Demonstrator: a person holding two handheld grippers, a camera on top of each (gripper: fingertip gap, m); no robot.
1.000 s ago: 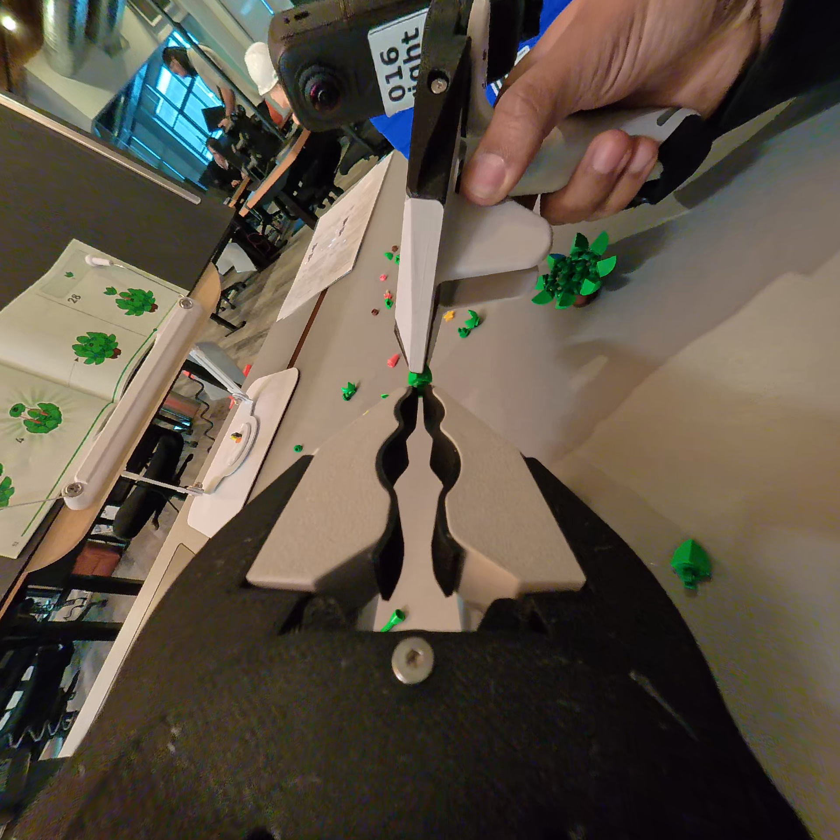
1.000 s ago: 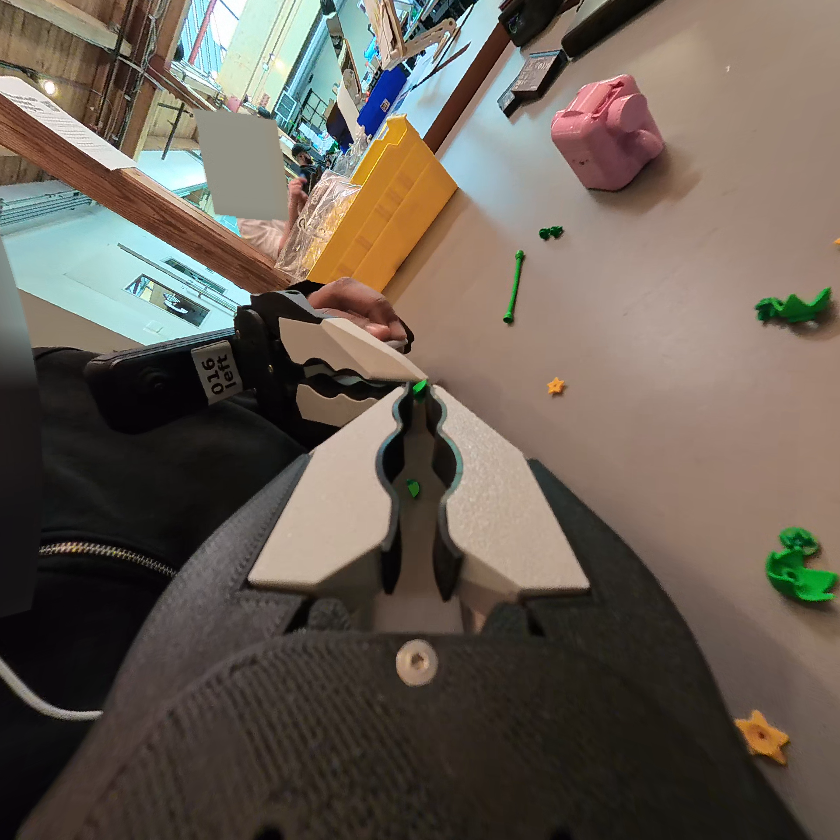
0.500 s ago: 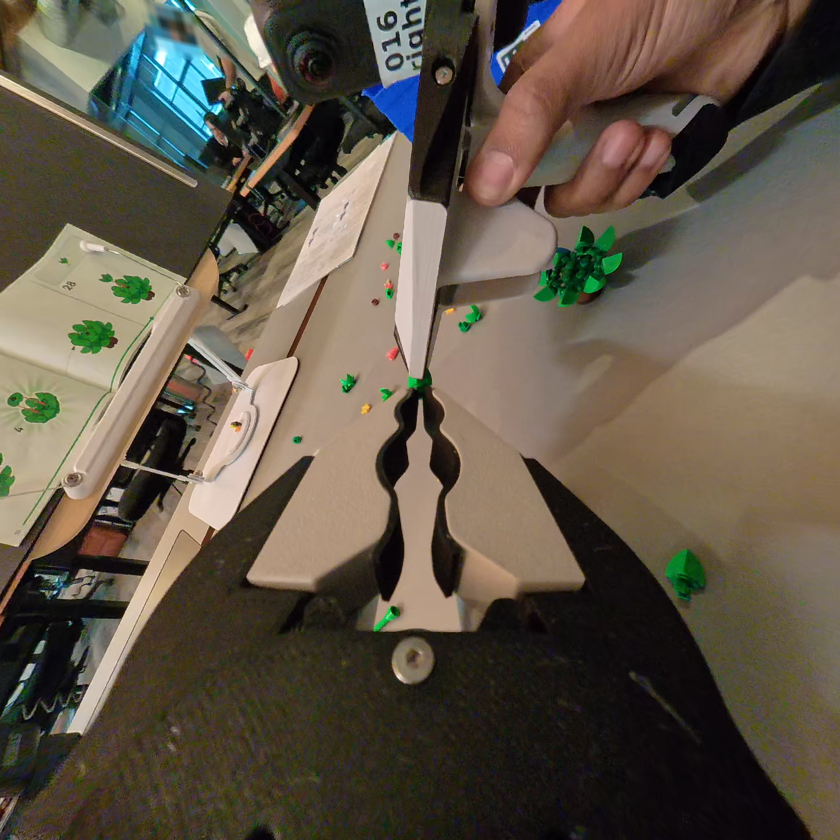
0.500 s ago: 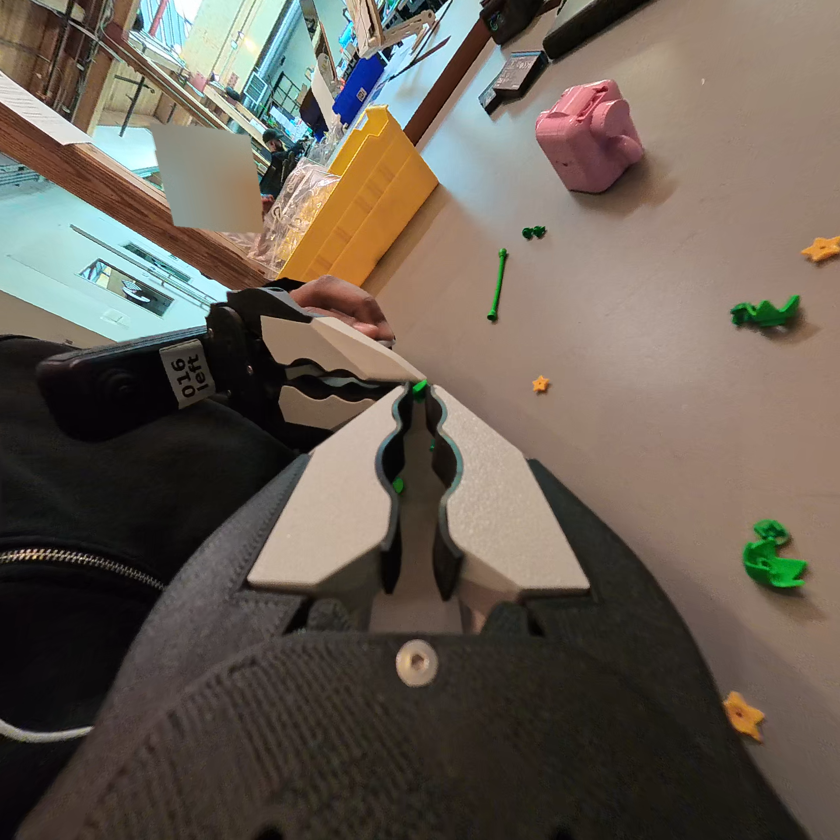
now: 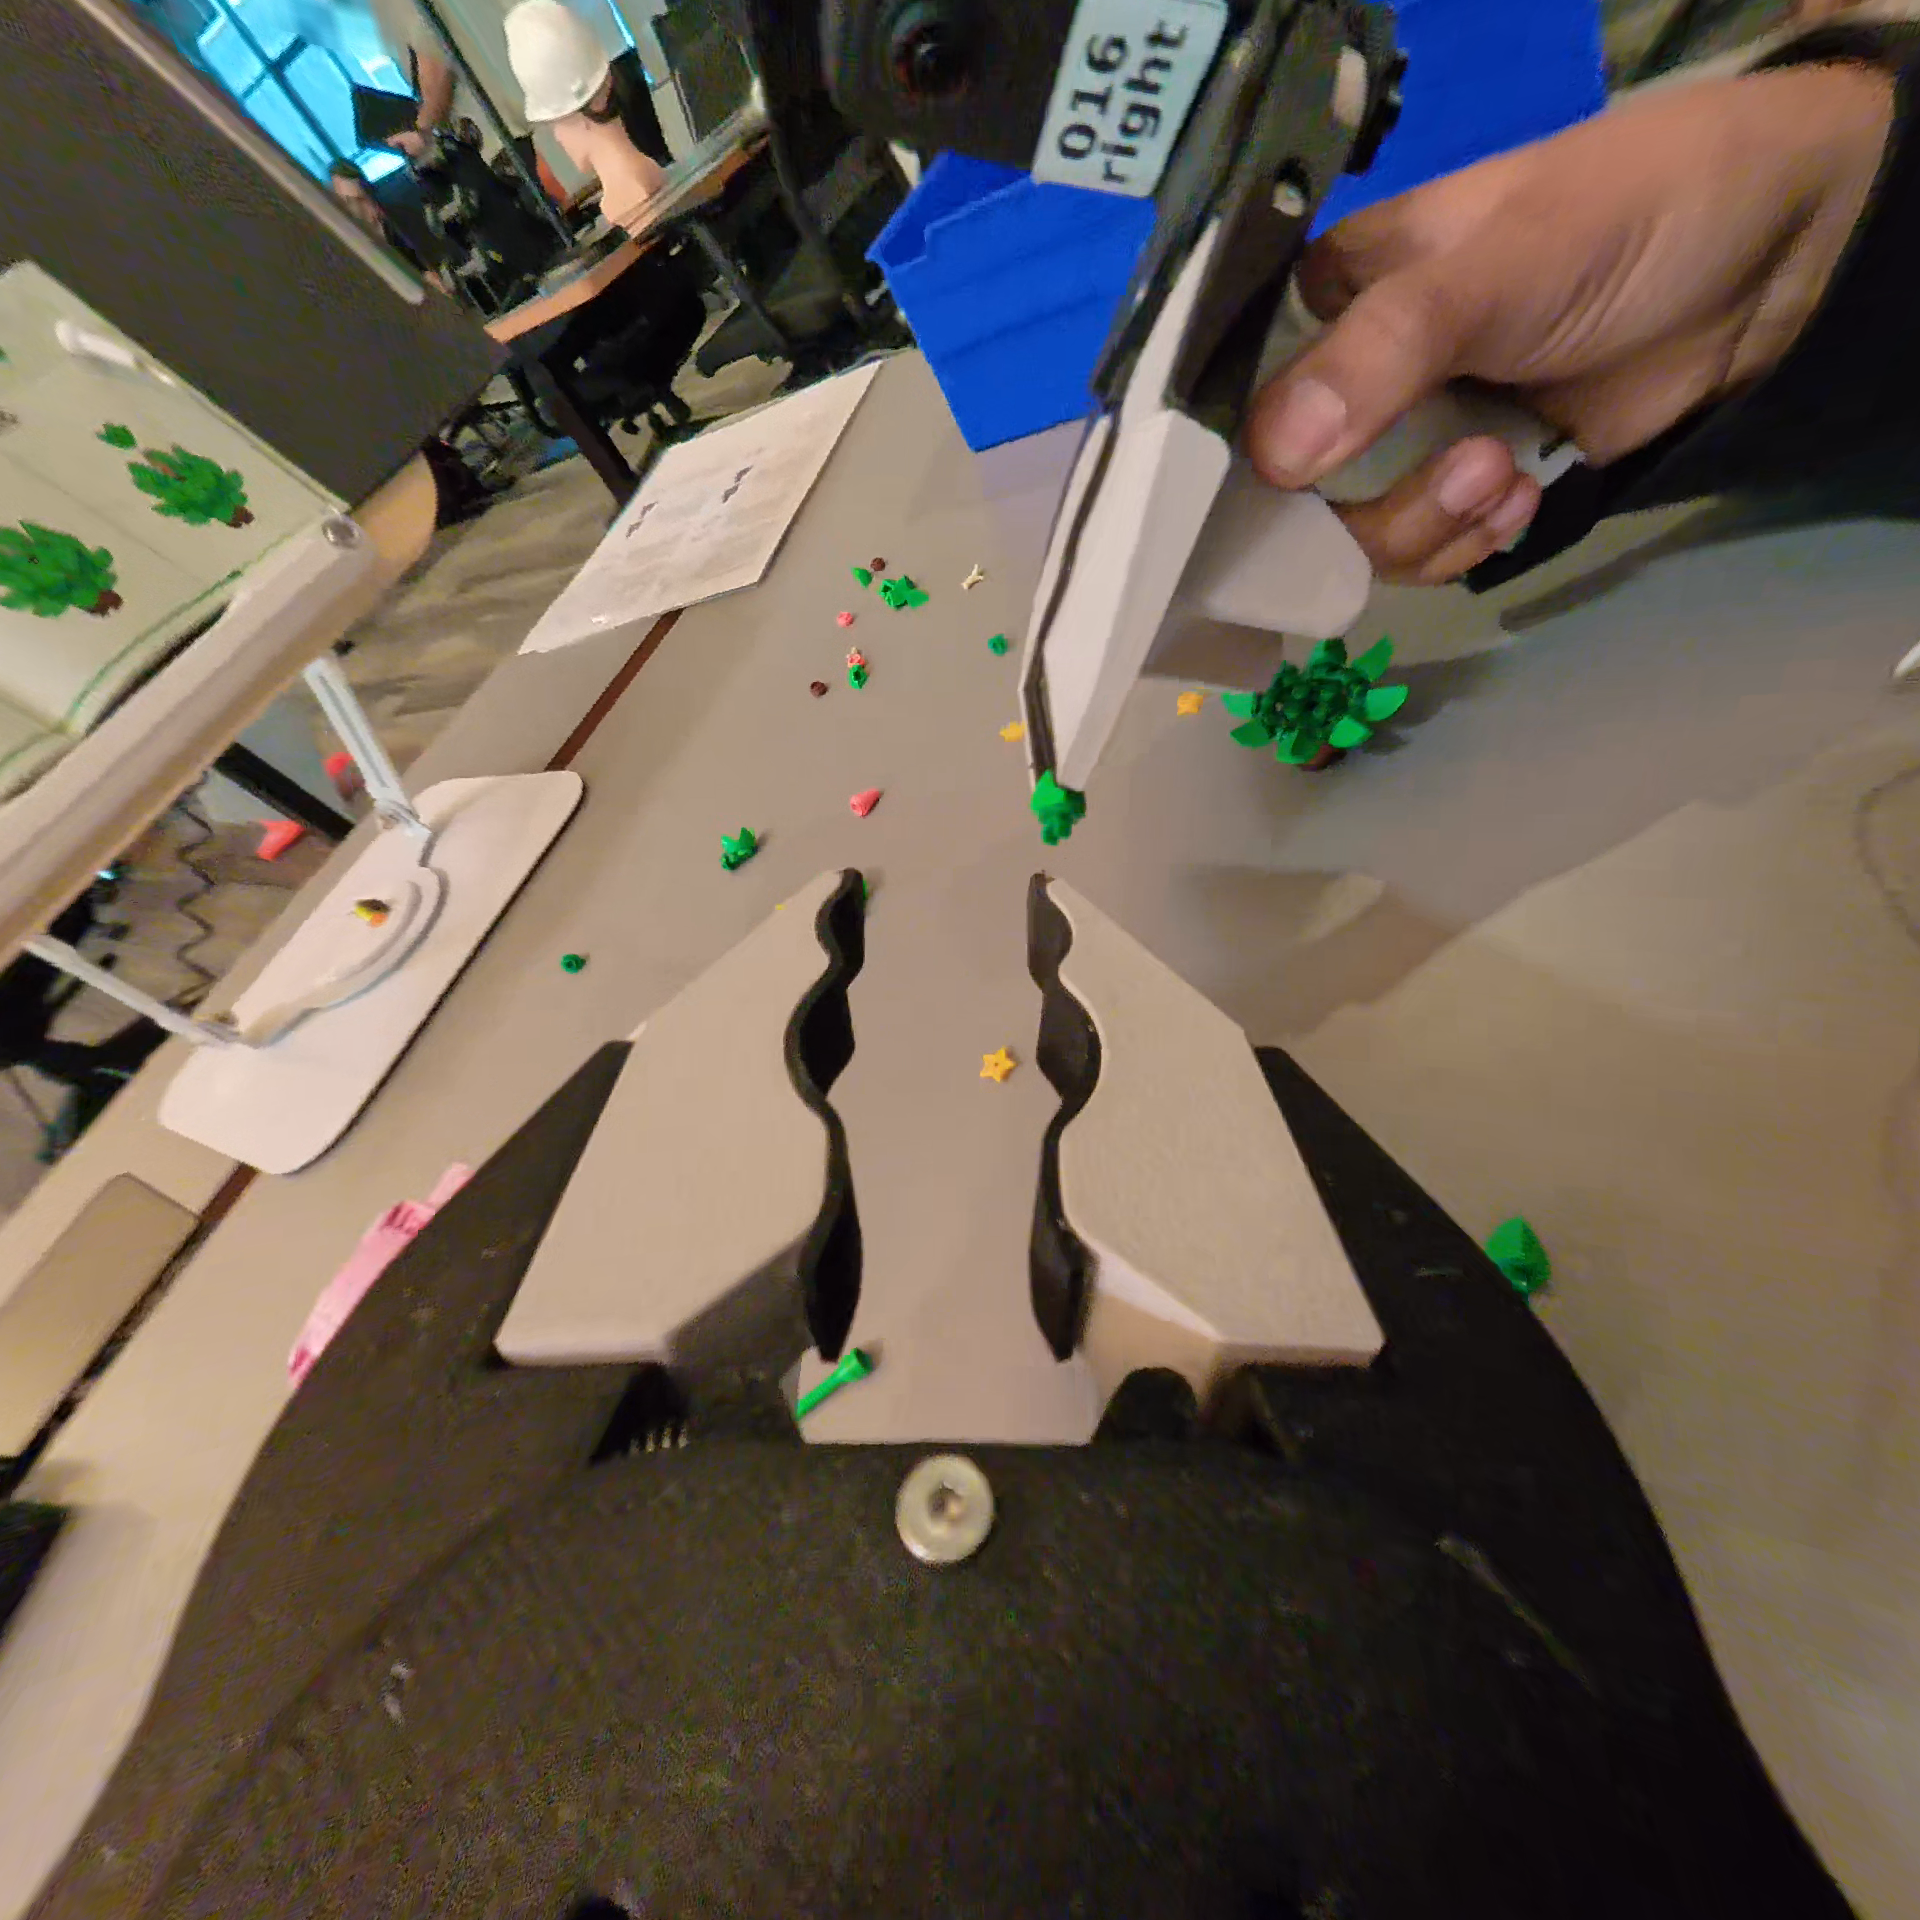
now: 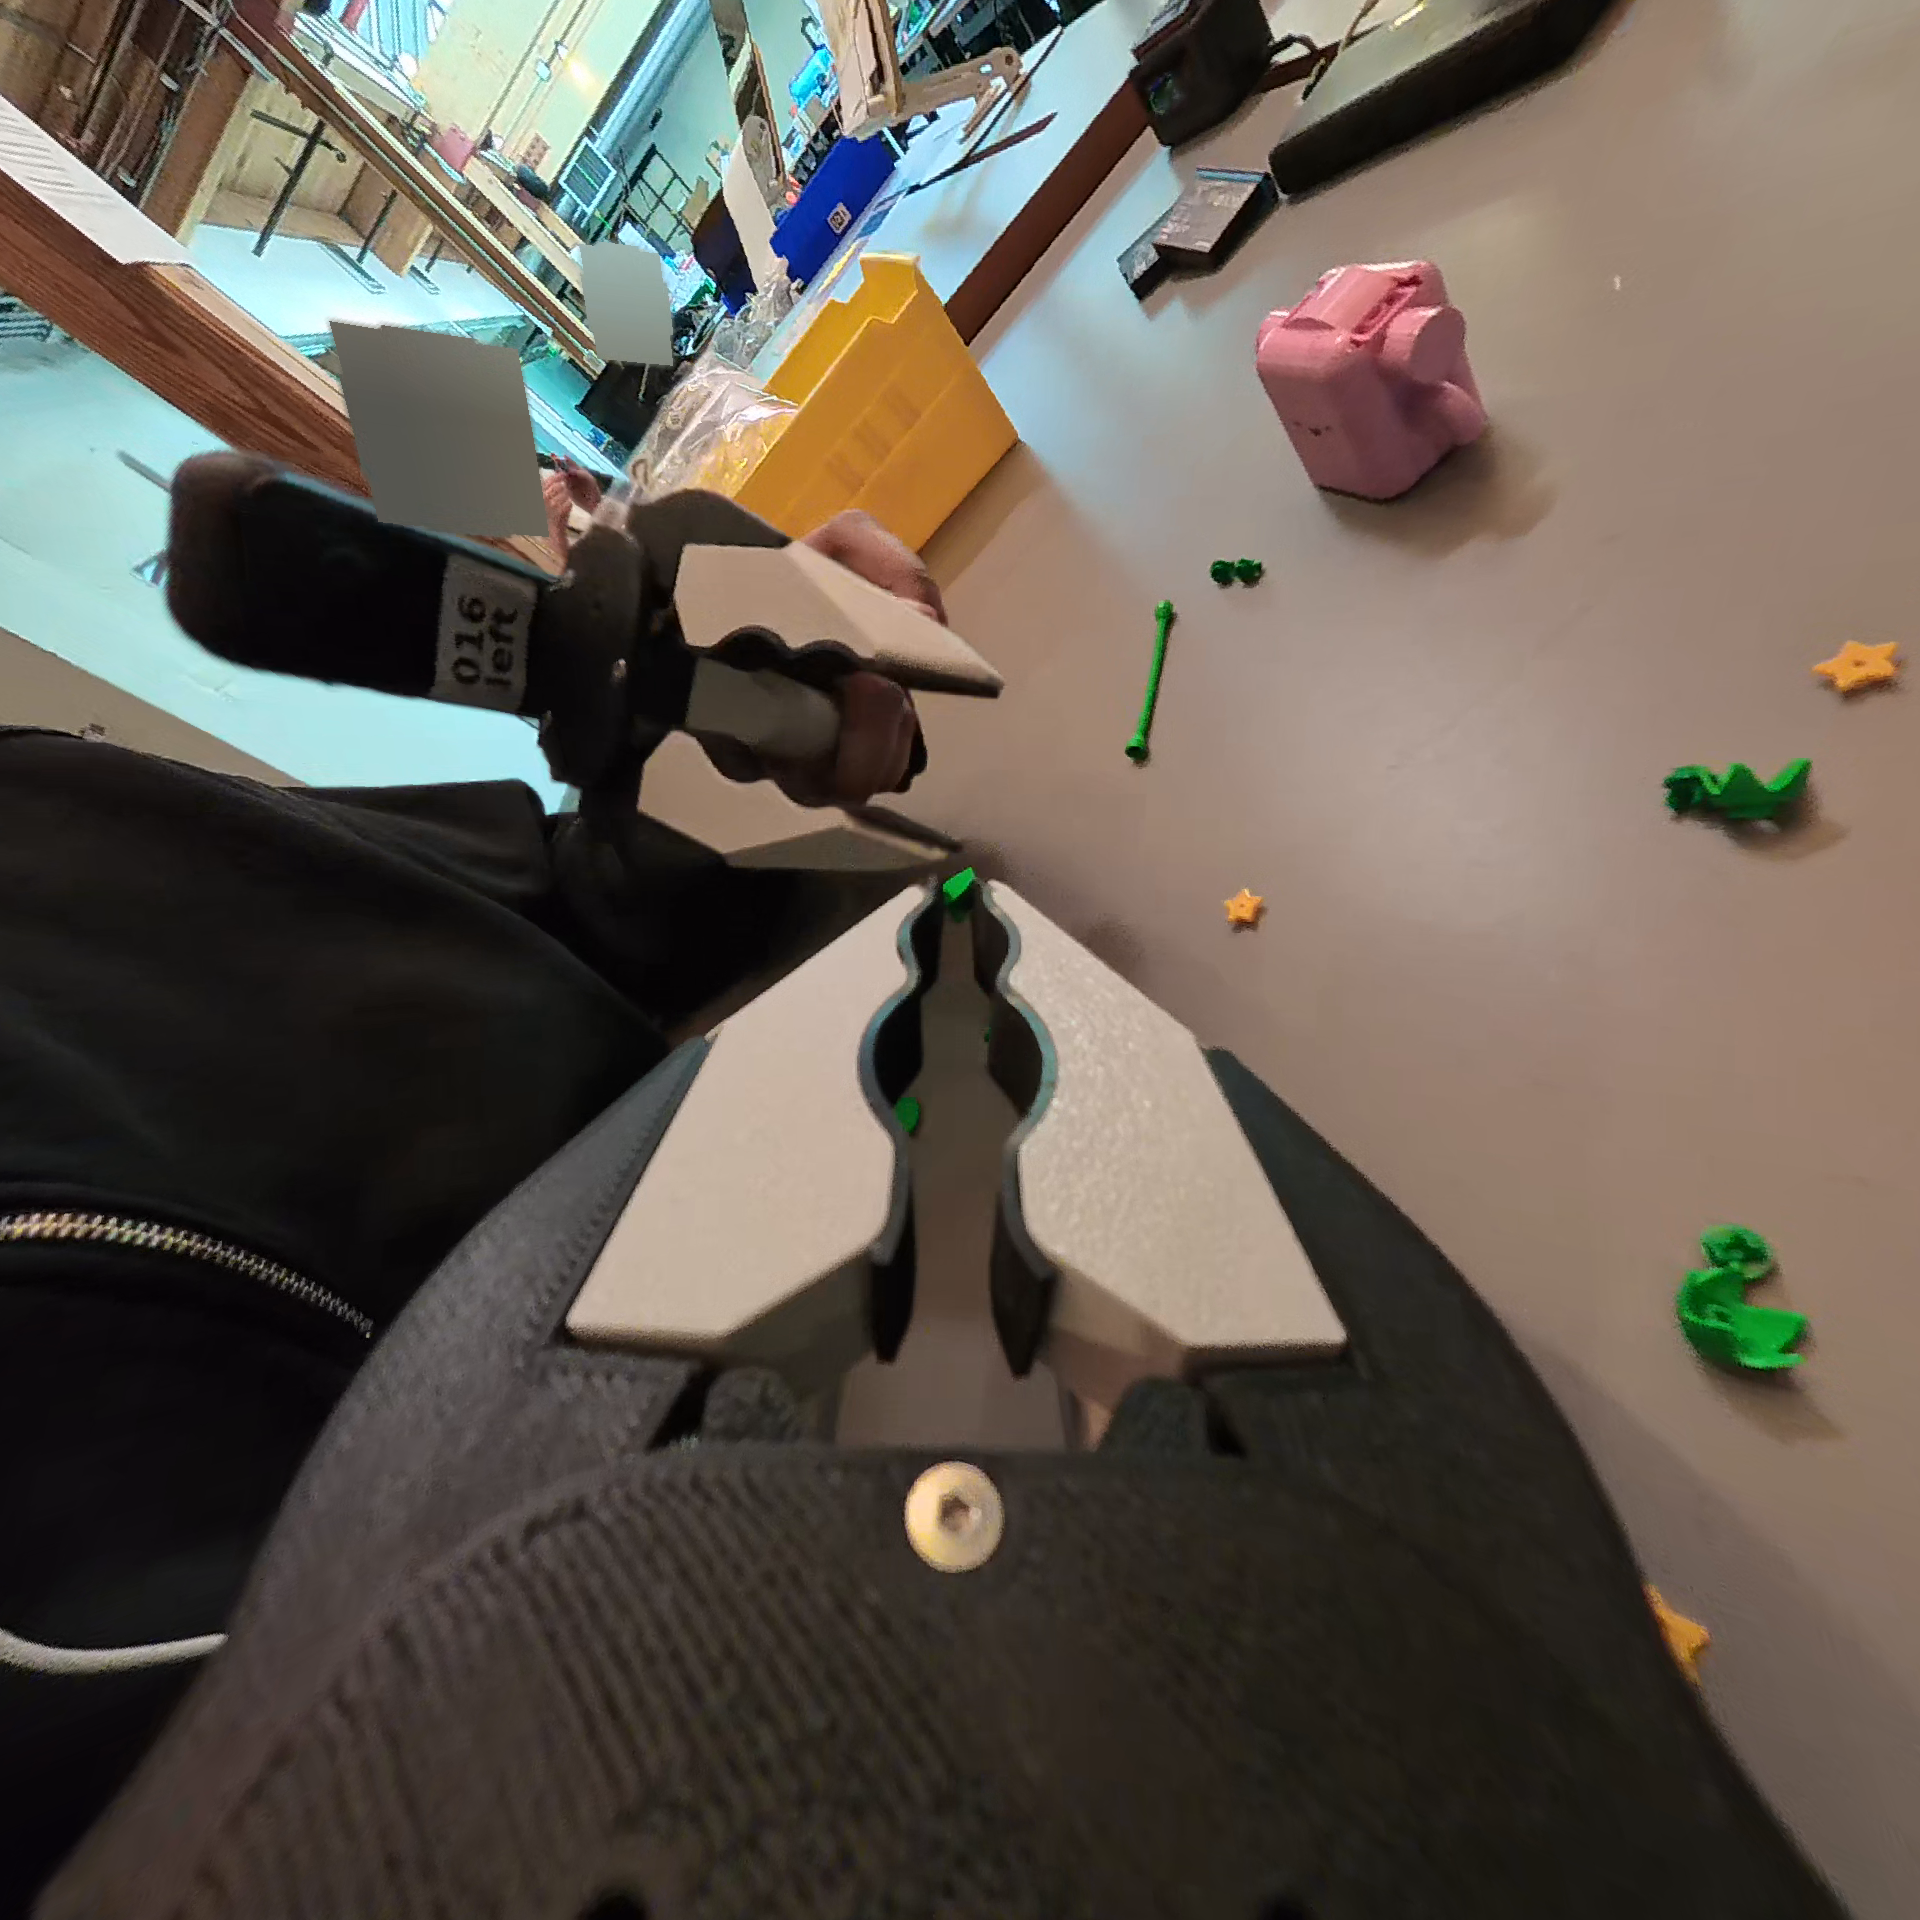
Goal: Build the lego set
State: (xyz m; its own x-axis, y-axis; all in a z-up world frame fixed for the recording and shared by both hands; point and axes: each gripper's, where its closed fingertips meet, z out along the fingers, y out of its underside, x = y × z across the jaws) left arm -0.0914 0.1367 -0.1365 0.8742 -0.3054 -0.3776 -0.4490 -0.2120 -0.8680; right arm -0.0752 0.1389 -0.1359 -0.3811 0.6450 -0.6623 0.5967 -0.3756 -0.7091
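My left gripper (image 5: 945, 883) is open and empty above the grey table (image 5: 1558, 1039). My right gripper (image 6: 958, 894) is shut on a small green leaf piece (image 6: 957, 888). In the left wrist view that piece (image 5: 1058, 805) hangs at the right gripper's tips (image 5: 1055, 774), just ahead of my left fingers and a little to the right. A built green plant (image 5: 1314, 707) stands beyond it. In the right wrist view the left gripper (image 6: 966, 681) is seen open, apart from the piece. A thin green stem (image 5: 831, 1382) lies under my left gripper.
Loose green, yellow and pink pieces lie scattered, among them a yellow star (image 5: 997, 1063), a green rod (image 6: 1148, 681) and green leaves (image 6: 1735, 792). An instruction booklet on a stand (image 5: 156, 582) is at the left. A pink box (image 6: 1366, 379), a yellow bin (image 6: 883, 416) and a blue bin (image 5: 1018, 301) stand farther off. My left and right fingertips are right by each other. Both grippers' tips are roughly 12 centimetres from the built green plant (image 5: 1314, 707).
My left gripper has let go of the green piece and opened, and drawn back. The right gripper keeps the piece, and the two grippers have moved apart.
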